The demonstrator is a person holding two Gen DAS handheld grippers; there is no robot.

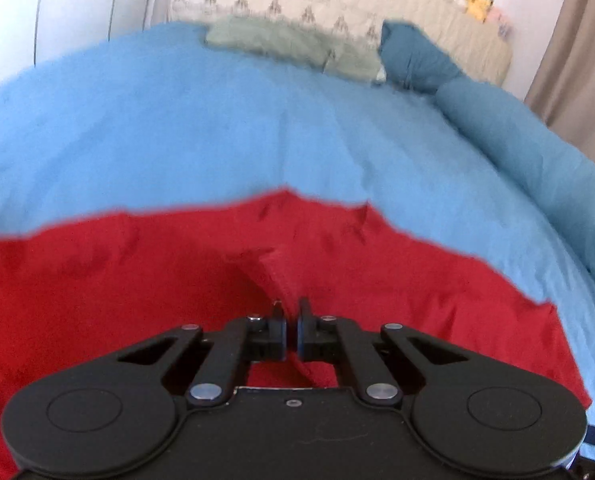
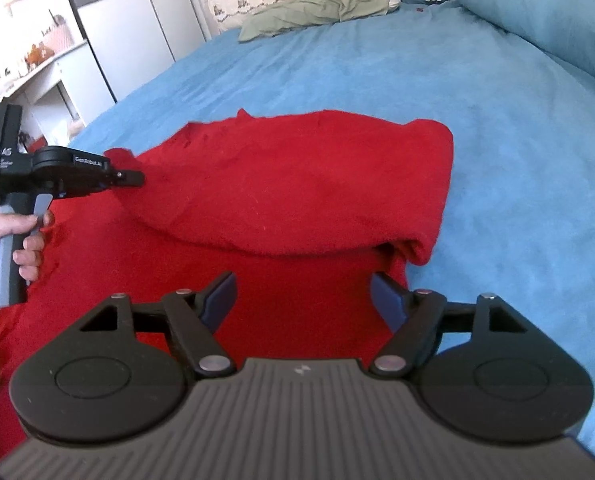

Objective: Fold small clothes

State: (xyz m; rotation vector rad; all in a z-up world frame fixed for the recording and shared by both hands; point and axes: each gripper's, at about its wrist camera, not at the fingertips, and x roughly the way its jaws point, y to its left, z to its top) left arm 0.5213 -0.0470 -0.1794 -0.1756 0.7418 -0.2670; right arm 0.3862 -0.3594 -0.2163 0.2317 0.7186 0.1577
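A red garment (image 2: 289, 184) lies spread on the blue bed, with its far part folded over toward me. It fills the lower half of the left wrist view (image 1: 97, 280). My left gripper (image 1: 291, 308) is shut on a raised fold of the red garment. It shows from the side at the left of the right wrist view (image 2: 135, 178), pinching the garment's left edge. My right gripper (image 2: 301, 292) is open and empty above the garment's near part, next to the folded right corner.
The blue bedsheet (image 2: 497, 160) covers the bed. A green cloth (image 2: 317, 12) and pillows lie at the headboard. A rolled blue duvet (image 2: 537, 12) lies along the right side. A white wardrobe and shelf (image 2: 97, 40) stand left of the bed.
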